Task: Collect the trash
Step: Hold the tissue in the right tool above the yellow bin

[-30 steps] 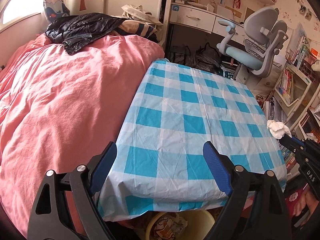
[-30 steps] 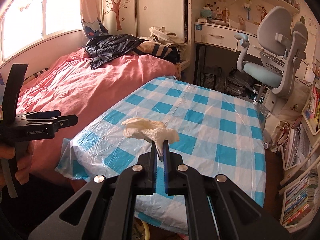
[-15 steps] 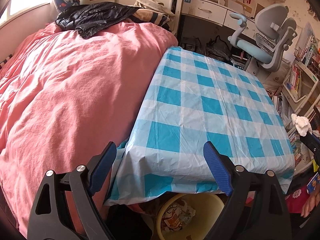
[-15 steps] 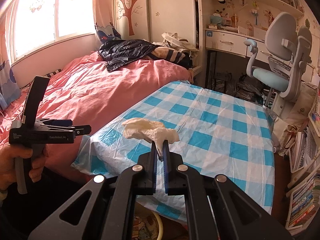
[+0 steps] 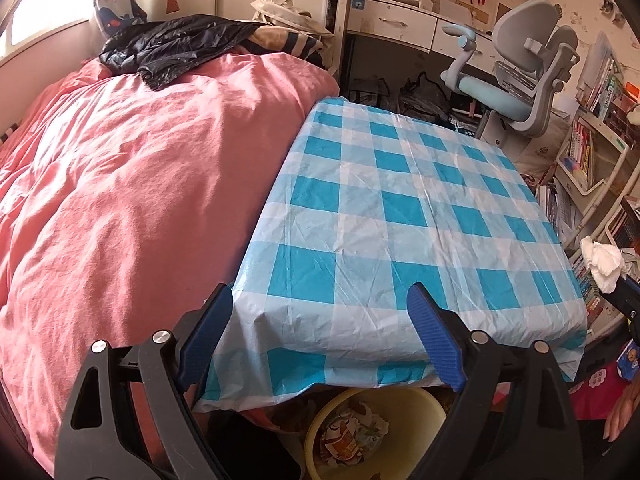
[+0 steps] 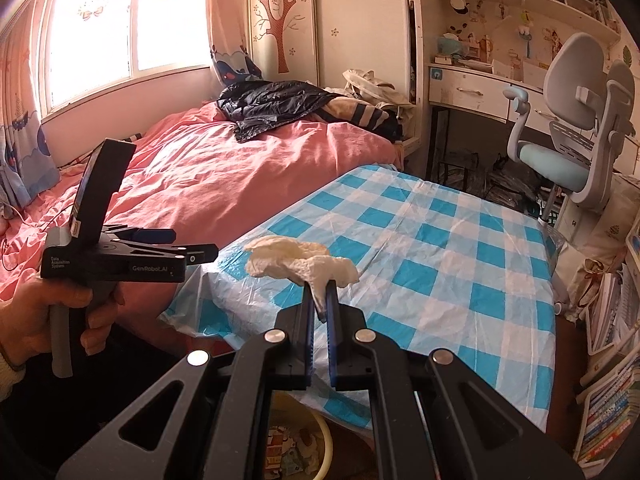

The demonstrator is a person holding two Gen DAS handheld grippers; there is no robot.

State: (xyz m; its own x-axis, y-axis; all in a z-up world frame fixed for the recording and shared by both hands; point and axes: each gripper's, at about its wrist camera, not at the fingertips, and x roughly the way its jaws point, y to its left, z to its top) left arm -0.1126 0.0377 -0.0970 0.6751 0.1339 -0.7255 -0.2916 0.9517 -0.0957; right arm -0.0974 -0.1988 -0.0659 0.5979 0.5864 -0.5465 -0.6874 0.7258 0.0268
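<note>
Left gripper [image 5: 320, 332] jaws spread wide and empty over the near edge of the checked tablecloth [image 5: 400, 208], yellow bin [image 5: 372, 436] of scraps below, crumpled white tissue [image 6: 300, 262] pinched at the tips of the right gripper [image 6: 319, 304], jaws closed tight on it, held above the table's near corner

Each black gripper [image 6: 318, 300] has blue ribbed pads [image 5: 434, 338], silver screws and white lettering.

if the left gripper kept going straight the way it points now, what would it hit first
Probably the checked tablecloth near its front edge: the open left gripper points down at it with nothing between. Depth is hard to judge.
</note>
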